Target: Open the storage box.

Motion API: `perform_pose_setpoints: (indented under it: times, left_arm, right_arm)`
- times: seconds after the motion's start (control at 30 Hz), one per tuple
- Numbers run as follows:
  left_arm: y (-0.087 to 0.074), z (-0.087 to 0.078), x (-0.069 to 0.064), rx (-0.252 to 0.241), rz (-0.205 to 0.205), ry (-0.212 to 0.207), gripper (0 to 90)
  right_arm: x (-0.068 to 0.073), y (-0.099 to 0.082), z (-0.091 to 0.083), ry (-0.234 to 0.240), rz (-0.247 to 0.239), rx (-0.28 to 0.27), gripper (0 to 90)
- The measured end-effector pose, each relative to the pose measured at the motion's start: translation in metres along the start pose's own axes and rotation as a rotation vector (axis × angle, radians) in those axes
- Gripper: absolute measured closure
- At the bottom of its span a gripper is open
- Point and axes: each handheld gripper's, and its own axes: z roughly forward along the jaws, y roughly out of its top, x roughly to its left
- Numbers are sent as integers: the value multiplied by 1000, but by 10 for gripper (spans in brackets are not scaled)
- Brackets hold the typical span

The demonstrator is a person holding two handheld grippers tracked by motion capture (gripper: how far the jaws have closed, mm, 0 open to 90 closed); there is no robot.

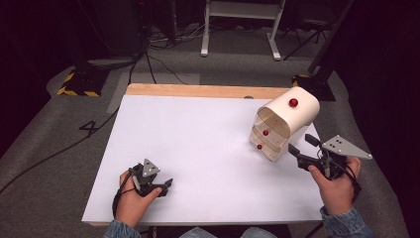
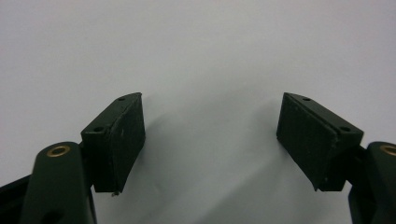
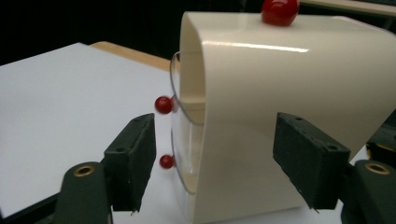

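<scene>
A cream cabinet (image 1: 292, 119) with an arched top stands at the right of the white table (image 1: 198, 148). It carries a red knob (image 1: 293, 102) on top and two small drawers with red knobs (image 1: 265, 132) on its front. My right gripper (image 1: 299, 143) hovers just beside its near right corner, open. In the right gripper view the cabinet (image 3: 280, 79) stands close ahead of the right gripper (image 3: 215, 154), and neither pad touches it. The drawer knobs (image 3: 163, 104) point left there. My left gripper (image 1: 167, 187) rests at the front left, open; the left gripper (image 2: 210, 135) has bare table between its pads.
A wooden strip (image 1: 198, 90) runs along the table's far edge. Beyond it on the grey floor are a stand base with yellow-black stripes (image 1: 79, 88), loose cables (image 1: 158, 64) and white frame legs (image 1: 204, 44). The table's front edge lies just behind both hands.
</scene>
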Motion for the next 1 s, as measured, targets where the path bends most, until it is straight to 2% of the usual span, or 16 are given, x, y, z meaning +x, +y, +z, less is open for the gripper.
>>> perform_pose_setpoints:
  times: [0.17, 0.33, 0.43, 0.53, 0.7, 0.87, 1.0]
  left_arm:
    - [0, 0, 0, -2, -2, -1, 237]
    - [0, 0, 0, -3, -3, -2, 237]
    - [0, 0, 0, -1, -7, -3, 237]
    - [0, 0, 0, -1, -2, -1, 237]
    - [0, 0, 0, -1, -8, -3, 237]
    - [0, 0, 0, -1, -8, -3, 237]
    - [0, 0, 0, -1, 0, -3, 237]
  right_arm:
    - [-2, 6, 20, -118, 16, -3, 269]
    - [0, 9, 31, -184, 26, -27, 257]
    - [0, 11, 38, -232, 26, -15, 248]
    - [-3, 10, 45, -249, 50, 10, 214]
    - [-7, 7, 53, -250, 90, 33, 180]
    - [-6, 8, 53, -252, 100, 23, 197]
    - [-5, 10, 49, -245, 110, -9, 225]
